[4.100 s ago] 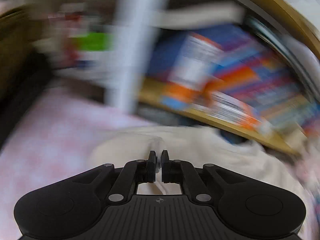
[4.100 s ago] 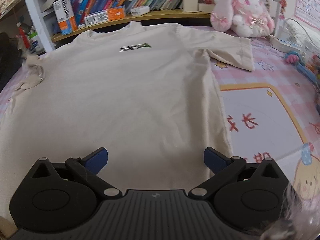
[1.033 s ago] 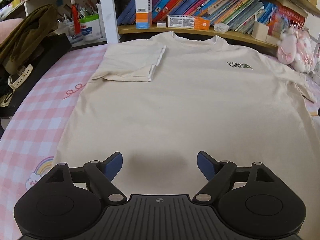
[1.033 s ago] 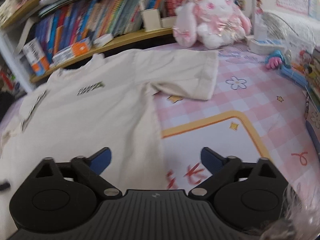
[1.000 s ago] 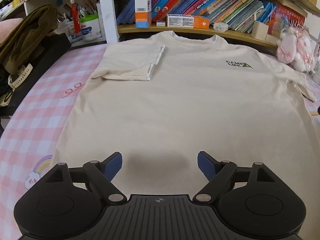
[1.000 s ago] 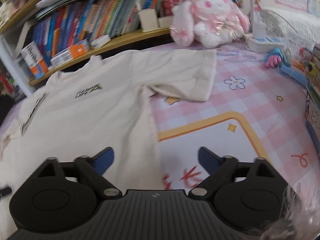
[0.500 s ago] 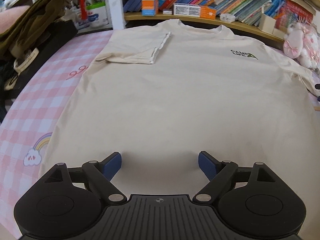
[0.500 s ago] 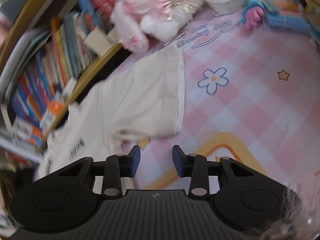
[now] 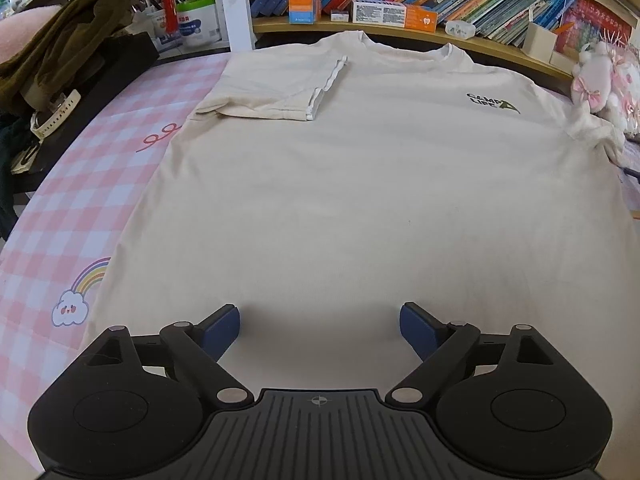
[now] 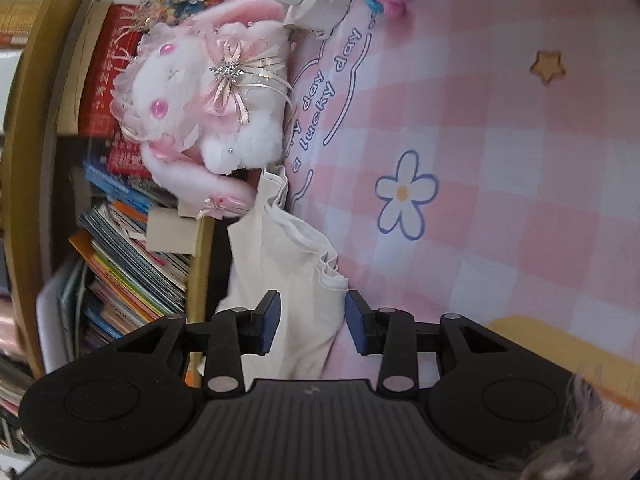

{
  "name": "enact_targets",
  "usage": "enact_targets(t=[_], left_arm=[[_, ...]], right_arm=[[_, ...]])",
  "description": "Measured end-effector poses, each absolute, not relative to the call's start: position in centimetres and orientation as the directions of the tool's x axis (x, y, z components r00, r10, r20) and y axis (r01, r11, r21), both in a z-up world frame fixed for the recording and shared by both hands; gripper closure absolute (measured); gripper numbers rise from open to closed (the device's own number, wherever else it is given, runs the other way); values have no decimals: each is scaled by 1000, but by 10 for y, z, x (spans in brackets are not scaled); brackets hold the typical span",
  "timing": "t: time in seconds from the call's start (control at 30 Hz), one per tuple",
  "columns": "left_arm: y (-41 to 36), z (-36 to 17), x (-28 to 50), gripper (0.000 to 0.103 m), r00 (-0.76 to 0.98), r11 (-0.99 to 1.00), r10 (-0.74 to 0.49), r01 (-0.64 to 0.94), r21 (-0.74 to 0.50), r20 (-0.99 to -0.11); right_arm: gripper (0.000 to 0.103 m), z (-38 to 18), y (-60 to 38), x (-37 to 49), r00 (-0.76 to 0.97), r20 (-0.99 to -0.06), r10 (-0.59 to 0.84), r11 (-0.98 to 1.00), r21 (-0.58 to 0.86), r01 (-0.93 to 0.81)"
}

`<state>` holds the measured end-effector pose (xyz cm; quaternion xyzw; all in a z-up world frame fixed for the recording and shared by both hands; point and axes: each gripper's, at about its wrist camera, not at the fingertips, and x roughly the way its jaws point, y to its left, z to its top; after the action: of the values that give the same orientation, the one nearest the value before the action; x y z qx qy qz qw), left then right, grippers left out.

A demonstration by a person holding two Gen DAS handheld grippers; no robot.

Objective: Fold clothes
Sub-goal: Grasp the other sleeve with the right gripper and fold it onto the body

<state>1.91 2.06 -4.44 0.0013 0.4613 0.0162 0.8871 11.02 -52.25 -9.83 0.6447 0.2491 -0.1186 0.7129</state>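
A cream T-shirt point(image 9: 340, 168) with a small chest logo lies flat, front up, on the pink checked cover. Its left sleeve point(image 9: 276, 88) is folded inward over the chest. My left gripper point(image 9: 320, 326) is open just above the shirt's lower hem, with nothing between its fingers. The right sleeve point(image 10: 288, 264) is bunched and lifted; in the left wrist view it shows as a crumpled sleeve point(image 9: 592, 130). My right gripper point(image 10: 312, 322) is rolled sideways. Its jaws are narrowed around that sleeve, fabric filling most of the gap between the pads.
A pink plush rabbit point(image 10: 200, 92) sits right behind the sleeve, against a wooden shelf of books point(image 9: 460, 4). Dark clothes and a watch point(image 9: 52, 108) are piled at the left edge. Pink checked cover point(image 10: 500, 160) stretches to the right.
My right gripper has swung from above the shirt's right side to the right sleeve, rolled sideways and narrowed its jaws; the sleeve is now bunched. My left gripper drew back slightly toward the hem.
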Motion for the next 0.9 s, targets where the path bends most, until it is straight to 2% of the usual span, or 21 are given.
enact_targets(t=[0.13, 0.17, 0.23, 0.33, 0.6, 0.7, 0.8, 0.9], left_arm=[[19, -44, 21, 12, 570, 1000, 30, -23, 20, -821], [18, -44, 22, 12, 569, 1000, 30, -22, 21, -822], [17, -44, 22, 12, 567, 999, 32, -14, 29, -823], [15, -43, 19, 12, 568, 999, 30, 2, 38, -823], [18, -45, 24, 11, 565, 1000, 17, -7, 16, -825], [18, -45, 24, 10, 568, 1000, 11, 2, 14, -823], [20, -45, 23, 10, 569, 1000, 3, 12, 12, -822], [24, -45, 22, 10, 573, 1000, 1, 14, 11, -820]], right_arm=[[62, -102, -504, 133, 806, -486, 337, 189, 874, 448], [62, -101, -502, 135, 805, -488, 336, 201, 873, 445], [63, -99, -502, 135, 812, -495, 309, 214, 868, 448], [72, -98, -512, 134, 817, -510, 269, 218, 859, 464], [75, -94, -538, 131, 824, -543, 160, 225, 833, 505], [76, -85, -531, 139, 788, -592, 166, 329, 787, 522], [91, -76, -523, 149, 747, -644, 168, 437, 728, 529], [94, -59, -512, 153, 730, -674, 114, 538, 660, 525]])
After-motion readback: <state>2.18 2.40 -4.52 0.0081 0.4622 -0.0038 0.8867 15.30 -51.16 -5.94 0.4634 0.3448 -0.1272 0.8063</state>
